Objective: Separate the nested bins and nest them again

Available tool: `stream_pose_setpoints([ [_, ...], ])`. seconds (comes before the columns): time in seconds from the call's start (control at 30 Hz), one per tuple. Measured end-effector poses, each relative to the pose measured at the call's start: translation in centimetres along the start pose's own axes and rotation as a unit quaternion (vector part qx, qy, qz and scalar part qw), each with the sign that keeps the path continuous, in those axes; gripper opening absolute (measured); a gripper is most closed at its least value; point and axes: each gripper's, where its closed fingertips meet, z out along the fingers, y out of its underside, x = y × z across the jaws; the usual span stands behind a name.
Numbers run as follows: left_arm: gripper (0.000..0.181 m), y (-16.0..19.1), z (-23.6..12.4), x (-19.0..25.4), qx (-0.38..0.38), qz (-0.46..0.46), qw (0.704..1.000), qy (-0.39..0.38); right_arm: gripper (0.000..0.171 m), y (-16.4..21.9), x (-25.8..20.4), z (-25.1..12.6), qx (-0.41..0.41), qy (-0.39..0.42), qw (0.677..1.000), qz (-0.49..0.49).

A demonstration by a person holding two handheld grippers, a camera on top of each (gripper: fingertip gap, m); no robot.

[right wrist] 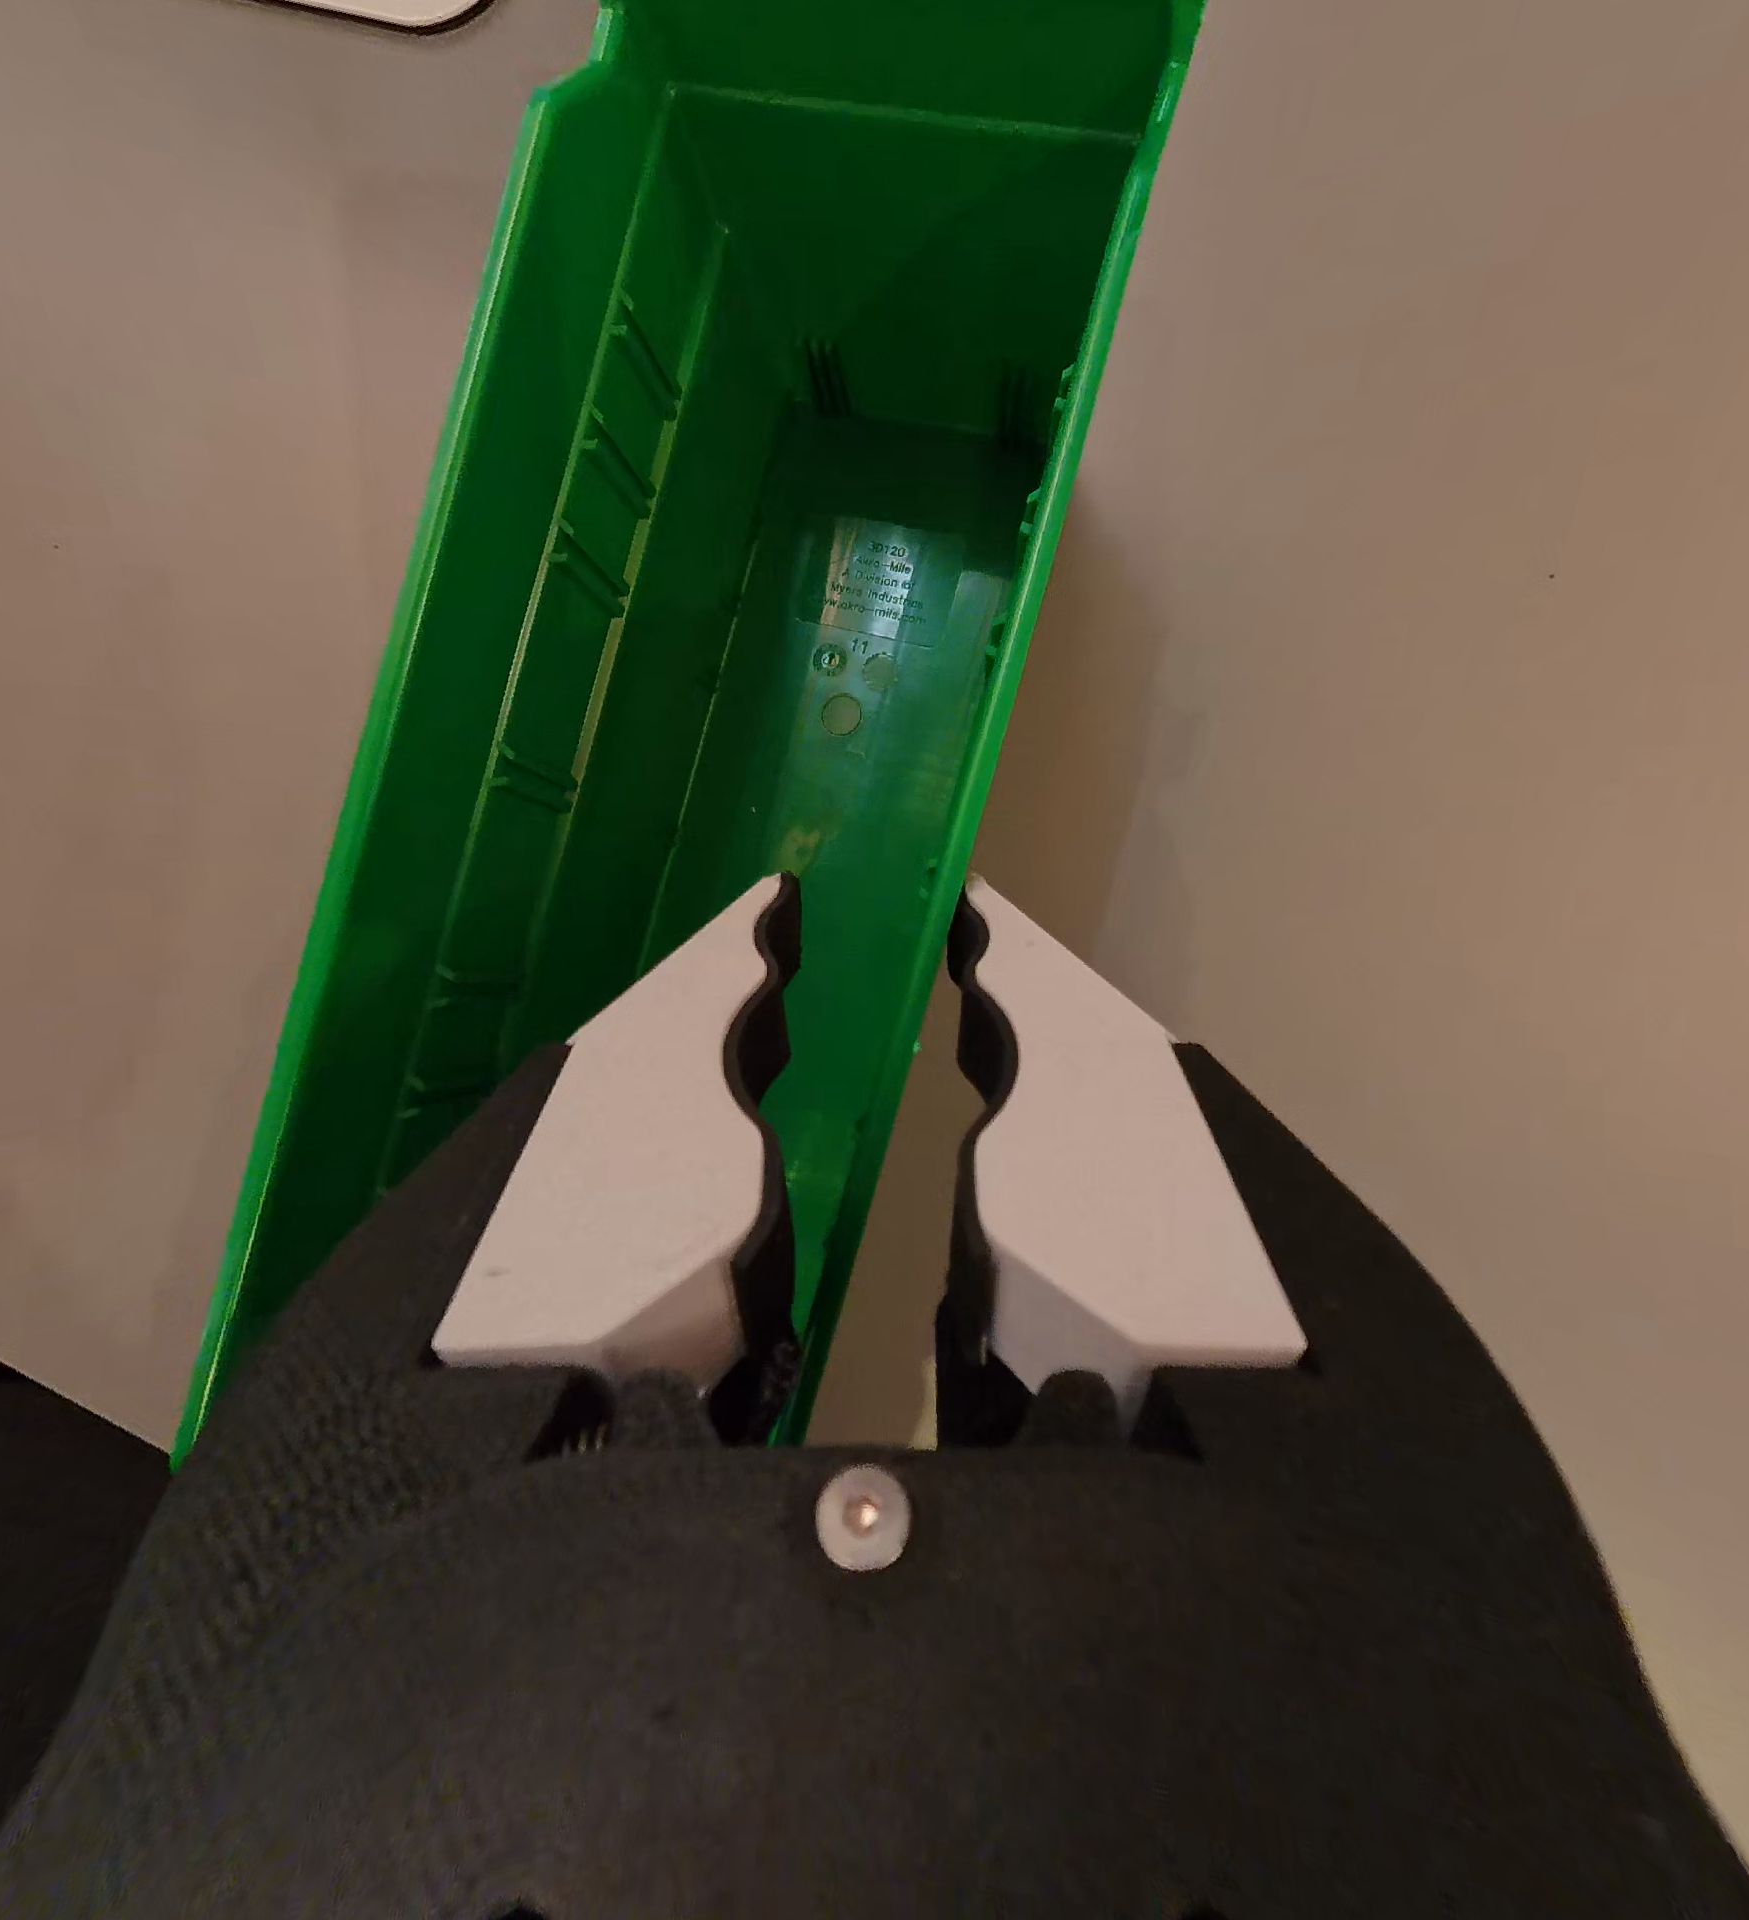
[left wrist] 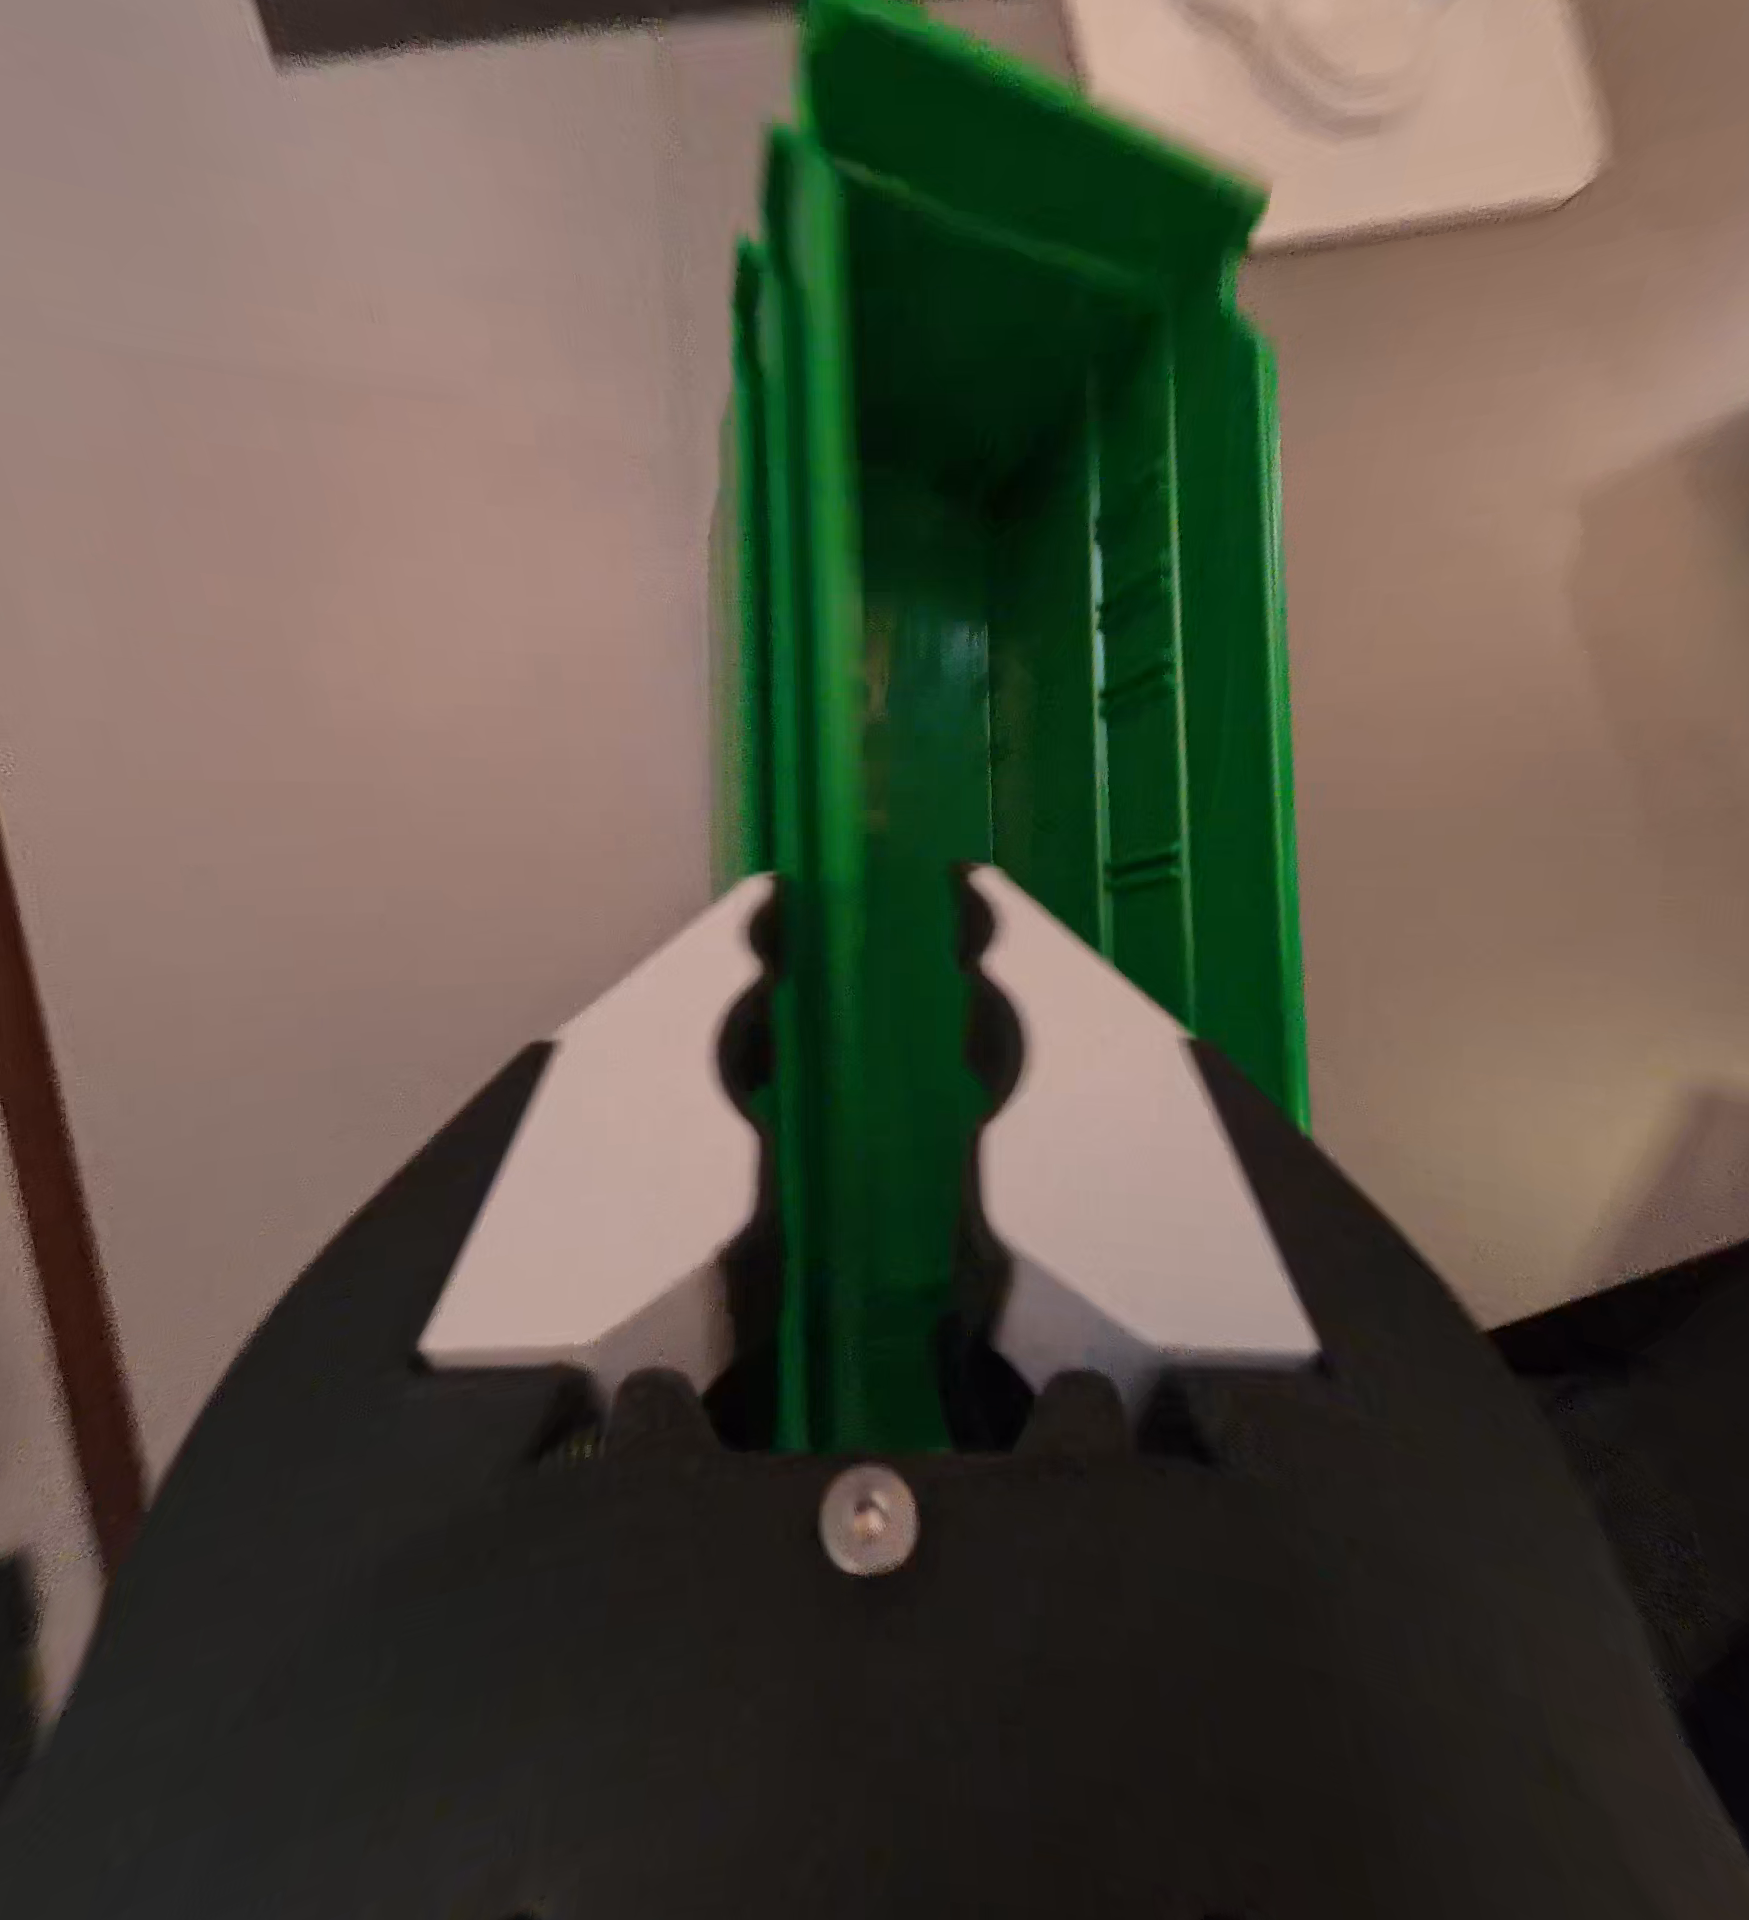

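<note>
Green bins [left wrist: 1015,582]: long, narrow plastic storage bins. The left wrist view shows layered rims, so at least two seem nested there; that picture is motion-blurred.
Position: lifted clear of any surface in the left wrist view, reaching away from the camera against a pale wall [left wrist: 382,623].
Left gripper [left wrist: 870,883]: clamped on the near edge of the stack, green wall filling the gap between its fingers.
Right gripper [right wrist: 875,883]: jaws partly apart, straddling the right side wall of a green bin [right wrist: 641,675]. The wall touches the left finger; a gap shows beside the right finger, so I cannot tell whether it grips.
Same bin or another: cannot tell between the two views.
Handling: judged light, stiff and smooth; thin walls likely flex a little, and nested bins may stick by friction.
Where to hold: the thickened rim or a ribbed side wall, one gripper per bin, pulling along the length.
Risk: a one-wall pinch may let the bin pivot or slip.
</note>
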Motion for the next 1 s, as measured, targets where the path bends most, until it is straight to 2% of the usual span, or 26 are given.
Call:
stream_pose_setpoints([
  [0.03,0.014,-1.2,-1.0,1.2,0.040,-0.012,0.997,0.058,0.027,0.0,0.0,0.0,-0.001,0.000,1.000,0.000],
  [0.07,0.024,-2.2,-2.1,2.3,0.065,-0.029,0.992,0.104,0.027,0.0,0.0,0.0,-0.001,0.000,1.000,0.000],
  [0.13,0.053,-1.1,-2.2,1.1,0.015,-0.014,0.998,0.054,0.028,0.0,-0.1,0.1,-0.002,0.000,1.000,0.000],
  [0.17,0.059,-0.4,-1.8,0.9,-0.013,0.003,0.999,0.037,0.029,0.0,-0.1,0.1,-0.003,0.000,1.000,0.000],
  [0.3,0.075,1.4,-0.1,2.6,-0.063,0.011,0.996,0.065,0.030,0.0,-0.4,0.0,-0.007,0.000,1.000,-0.003],
  [0.37,0.076,2.0,0.6,4.6,-0.072,0.011,0.993,0.096,0.029,0.1,-0.5,-0.1,-0.009,0.002,1.000,-0.005],
  [0.5,0.078,4.4,3.9,6.9,-0.127,0.052,0.987,0.087,0.031,-1.6,-0.6,-2.0,0.016,0.046,0.998,-0.031],
  [0.53,0.076,4.3,4.3,7.2,-0.121,0.054,0.987,0.089,0.030,-2.4,-0.9,-2.7,0.027,0.057,0.997,-0.043],
  [0.67,0.073,3.2,3.9,7.9,-0.082,0.049,0.990,0.107,0.046,-6.2,-4.0,-6.7,0.099,0.100,0.985,-0.101],
  [0.73,0.067,3.7,3.9,9.3,-0.084,0.056,0.987,0.125,0.043,-7.9,-9.0,-7.9,0.141,0.051,0.979,-0.135],
  [0.8,0.068,5.4,4.8,8.7,-0.118,0.077,0.986,0.090,0.041,-8.2,-16.4,-7.4,0.153,-0.050,0.973,-0.163],
  [0.9,0.073,5.6,5.6,9.0,-0.100,0.033,0.986,0.126,0.042,-5.8,-27.2,-3.6,0.098,-0.194,0.956,-0.197],
  [1.0,0.068,5.7,5.7,8.8,-0.082,0.000,0.985,0.155,0.044,-2.8,-35.8,0.3,0.036,-0.330,0.927,-0.173],
])
